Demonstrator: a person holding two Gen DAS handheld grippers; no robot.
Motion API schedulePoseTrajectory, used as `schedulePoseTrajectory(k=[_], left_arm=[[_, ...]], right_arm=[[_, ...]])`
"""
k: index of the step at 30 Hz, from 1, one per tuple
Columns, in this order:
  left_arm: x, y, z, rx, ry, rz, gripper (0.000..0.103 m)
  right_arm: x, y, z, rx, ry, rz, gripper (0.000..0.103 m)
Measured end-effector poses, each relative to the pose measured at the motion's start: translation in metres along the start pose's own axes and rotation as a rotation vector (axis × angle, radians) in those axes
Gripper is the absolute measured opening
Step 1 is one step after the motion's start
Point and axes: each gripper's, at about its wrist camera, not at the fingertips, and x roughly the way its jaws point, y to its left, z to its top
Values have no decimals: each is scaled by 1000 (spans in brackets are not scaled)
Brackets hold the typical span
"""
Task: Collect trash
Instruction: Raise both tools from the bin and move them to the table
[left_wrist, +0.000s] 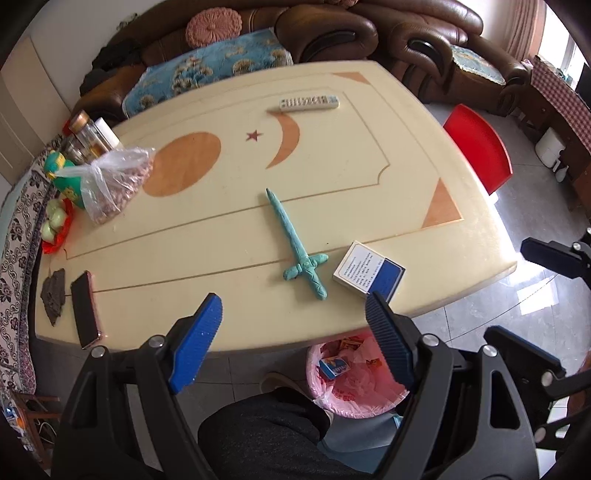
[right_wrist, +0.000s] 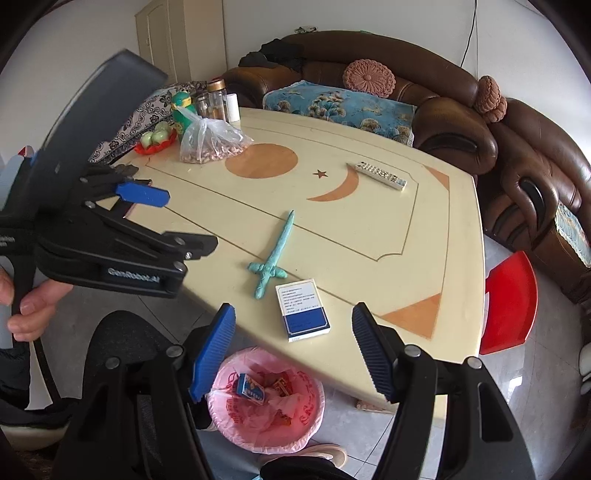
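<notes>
Left gripper (left_wrist: 293, 325): hung spread wide, holding nothing.
Right gripper (right_wrist: 293, 332): spread, empty too.
Tabletop (left_wrist: 369, 155) edge: cigarette pack (left_wrist: 368, 267) just inside it.
Trash bin (right_wrist: 314, 428): pink-lined, under that edge, small boxes inside.

Left claw (left_wrist: 291, 325) and right claw (right_wrist: 293, 332) gape empty, angled downward.

One carton (right_wrist: 303, 310), one remote (right_wrist: 381, 175), one sword (right_wrist: 271, 258)
</notes>
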Motion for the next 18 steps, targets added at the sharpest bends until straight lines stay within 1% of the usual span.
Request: schedulePoseTrajectory(k=[8,11,12,13,14,18], left_arm=[[38,12,25,-40,73,-18,78],[54,12,35,-46,104,-39,78],[61,12,40,-47,117,-41,78],[66,11,43,-48,127,-42,78],[74,11,48,-48,141,-48,78],[98,11,59,-58,186,-78,78]], right_arm=[[33,-11,8,9,51,24,65],[45,-17,10,8,69,29,65],[50,-19,11,10,76,34,67],[54,-22,12,12,79,35,74],[58,-24,12,15,82,35,77],[73,-29,14,14,107,46,77]])
